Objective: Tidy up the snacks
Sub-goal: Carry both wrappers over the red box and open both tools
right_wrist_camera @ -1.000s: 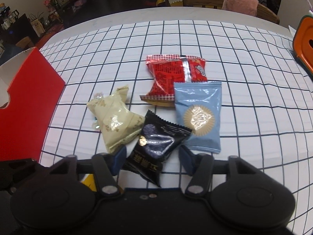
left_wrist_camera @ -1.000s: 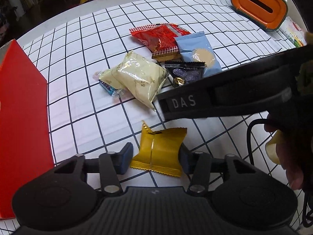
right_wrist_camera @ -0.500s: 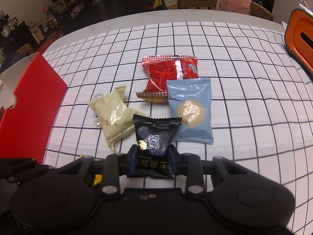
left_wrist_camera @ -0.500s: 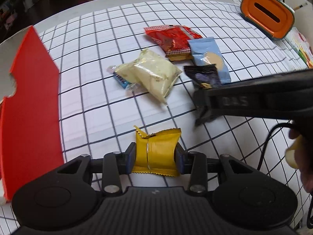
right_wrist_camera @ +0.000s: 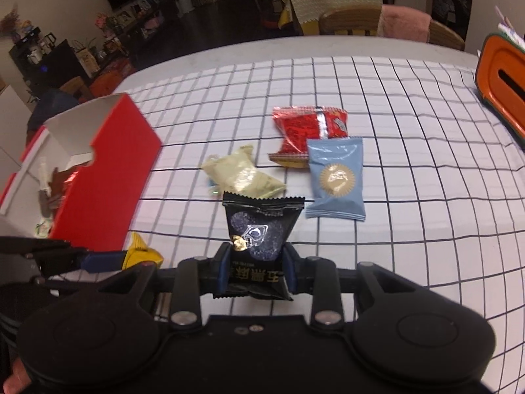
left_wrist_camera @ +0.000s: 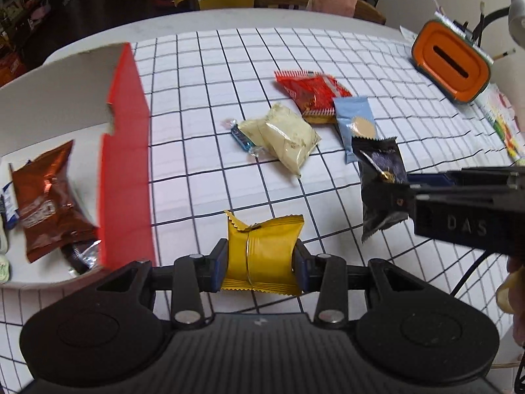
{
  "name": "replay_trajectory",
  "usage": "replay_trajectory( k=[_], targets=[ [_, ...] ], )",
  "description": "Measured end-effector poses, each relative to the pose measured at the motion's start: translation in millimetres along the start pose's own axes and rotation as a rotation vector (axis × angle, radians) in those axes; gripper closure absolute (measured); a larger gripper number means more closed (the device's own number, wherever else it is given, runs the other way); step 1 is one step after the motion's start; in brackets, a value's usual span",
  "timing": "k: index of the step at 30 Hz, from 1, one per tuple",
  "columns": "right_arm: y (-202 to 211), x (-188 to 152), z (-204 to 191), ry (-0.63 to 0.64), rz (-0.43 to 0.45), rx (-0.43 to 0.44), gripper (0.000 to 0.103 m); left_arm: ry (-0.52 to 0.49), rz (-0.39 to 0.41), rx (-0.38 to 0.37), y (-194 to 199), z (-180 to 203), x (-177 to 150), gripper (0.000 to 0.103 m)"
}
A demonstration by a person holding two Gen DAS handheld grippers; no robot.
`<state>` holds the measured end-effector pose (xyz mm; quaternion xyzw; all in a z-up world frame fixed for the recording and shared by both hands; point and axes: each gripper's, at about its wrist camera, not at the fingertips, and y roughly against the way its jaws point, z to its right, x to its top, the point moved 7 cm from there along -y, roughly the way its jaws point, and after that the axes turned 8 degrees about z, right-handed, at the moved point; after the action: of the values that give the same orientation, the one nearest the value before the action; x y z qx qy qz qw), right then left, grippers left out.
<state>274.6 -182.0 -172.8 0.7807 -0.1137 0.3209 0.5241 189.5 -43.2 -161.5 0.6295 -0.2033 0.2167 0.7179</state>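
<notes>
My left gripper [left_wrist_camera: 261, 267] is shut on a yellow snack packet [left_wrist_camera: 262, 256], held above the checked tablecloth. My right gripper [right_wrist_camera: 254, 271] is shut on a black snack packet [right_wrist_camera: 259, 239], which also shows at the right of the left wrist view as the black packet [left_wrist_camera: 380, 180]. On the cloth lie a cream packet [left_wrist_camera: 285, 136], a red packet [left_wrist_camera: 311, 92], a light blue packet [right_wrist_camera: 336, 177] and a small blue candy [left_wrist_camera: 241, 136]. The red box [left_wrist_camera: 126, 151] stands open at the left with a brown packet [left_wrist_camera: 46, 197] inside.
An orange tissue box [left_wrist_camera: 451, 62] sits at the far right of the table [left_wrist_camera: 361, 52], beside printed papers [left_wrist_camera: 498, 118]. Wooden chairs [right_wrist_camera: 351, 21] stand behind the far edge. A person's hand [left_wrist_camera: 515, 282] holds the right gripper's handle.
Both grippers closed on their packets, the left on the yellow one and the right on the black one, and lifted them off the cloth. The red box's inside has come into view.
</notes>
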Motion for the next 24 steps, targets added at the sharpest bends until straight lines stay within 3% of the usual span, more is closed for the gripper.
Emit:
replay_trajectory(
  k=[14,24],
  targets=[
    [51.4,7.0,-59.6,0.069,0.062,0.061,0.073,0.021,0.118,0.026,79.7,-37.2,14.5,0.064],
    [50.9,23.8,-117.8,0.135,0.1,0.089,0.073,0.051,0.175,0.086,112.0,-93.5,26.0,0.063]
  ],
)
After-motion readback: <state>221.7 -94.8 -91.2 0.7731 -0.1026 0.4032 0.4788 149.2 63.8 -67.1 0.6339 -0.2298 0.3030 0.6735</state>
